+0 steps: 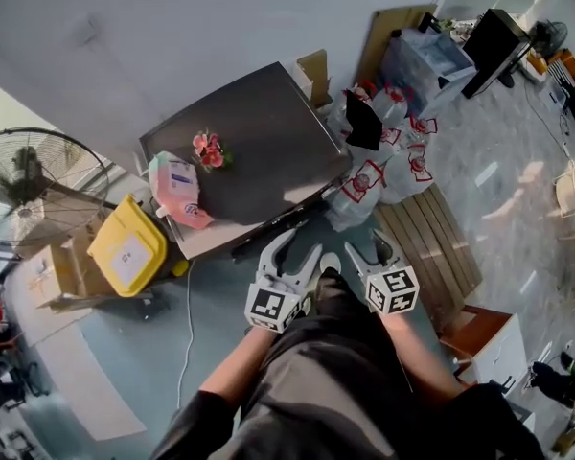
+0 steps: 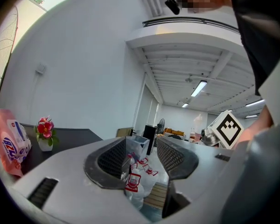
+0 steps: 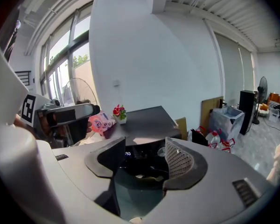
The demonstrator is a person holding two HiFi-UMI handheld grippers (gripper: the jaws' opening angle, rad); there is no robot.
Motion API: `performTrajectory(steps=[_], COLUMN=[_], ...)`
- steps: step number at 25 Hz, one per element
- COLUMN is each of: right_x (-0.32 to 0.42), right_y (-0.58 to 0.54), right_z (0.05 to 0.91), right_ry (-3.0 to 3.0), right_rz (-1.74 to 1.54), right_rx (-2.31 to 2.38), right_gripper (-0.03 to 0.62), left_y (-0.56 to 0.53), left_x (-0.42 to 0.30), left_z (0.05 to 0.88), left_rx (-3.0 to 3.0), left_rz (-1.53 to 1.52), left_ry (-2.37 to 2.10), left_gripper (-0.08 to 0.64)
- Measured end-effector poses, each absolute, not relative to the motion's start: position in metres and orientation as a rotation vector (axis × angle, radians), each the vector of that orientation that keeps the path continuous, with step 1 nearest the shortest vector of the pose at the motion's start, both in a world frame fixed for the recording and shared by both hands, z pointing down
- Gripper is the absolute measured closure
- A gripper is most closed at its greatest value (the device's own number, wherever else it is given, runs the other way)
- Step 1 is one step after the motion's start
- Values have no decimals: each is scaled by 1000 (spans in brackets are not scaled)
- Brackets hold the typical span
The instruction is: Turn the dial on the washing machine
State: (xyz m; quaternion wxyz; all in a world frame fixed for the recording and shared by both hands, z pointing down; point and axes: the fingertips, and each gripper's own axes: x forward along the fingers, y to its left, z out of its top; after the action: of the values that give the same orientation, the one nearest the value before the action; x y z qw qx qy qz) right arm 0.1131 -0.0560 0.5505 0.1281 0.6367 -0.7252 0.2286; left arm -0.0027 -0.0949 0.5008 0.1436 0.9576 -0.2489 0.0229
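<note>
The washing machine [image 1: 254, 151] has a dark grey lid, and its black control strip [image 1: 280, 222] faces me. In the right gripper view a small round dial [image 3: 162, 151] shows on that strip beside a lit display [image 3: 127, 153]. My right gripper [image 1: 369, 248] [image 3: 142, 161] hangs open just in front of the strip, apart from the dial and holding nothing. To its left, my left gripper [image 1: 294, 250] [image 2: 140, 160] is also open and holds nothing. It points past the machine's right corner at the plastic bags [image 2: 136, 174].
A small pot of red flowers [image 1: 209, 149] and a pink detergent pouch [image 1: 177, 190] sit on the lid. A yellow container [image 1: 128, 247] and a fan [image 1: 34, 175] stand to the left. Bags with red labels [image 1: 388, 156] and a wooden pallet [image 1: 431, 247] lie to the right.
</note>
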Motion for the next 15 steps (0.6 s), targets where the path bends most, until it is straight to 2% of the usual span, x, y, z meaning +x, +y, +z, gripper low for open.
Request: performTrajectory(steps=[15], right_x=[163], right_y=[-130], right_z=[617], right_ry=[-2148], right_rz=[703], right_rx=[1594], right_gripper=[357], left_y=[-157], left_x=[21], left_z=[518], left_rx=[2664], left_rz=[96], left_ry=[-1003], left_gripper=[374])
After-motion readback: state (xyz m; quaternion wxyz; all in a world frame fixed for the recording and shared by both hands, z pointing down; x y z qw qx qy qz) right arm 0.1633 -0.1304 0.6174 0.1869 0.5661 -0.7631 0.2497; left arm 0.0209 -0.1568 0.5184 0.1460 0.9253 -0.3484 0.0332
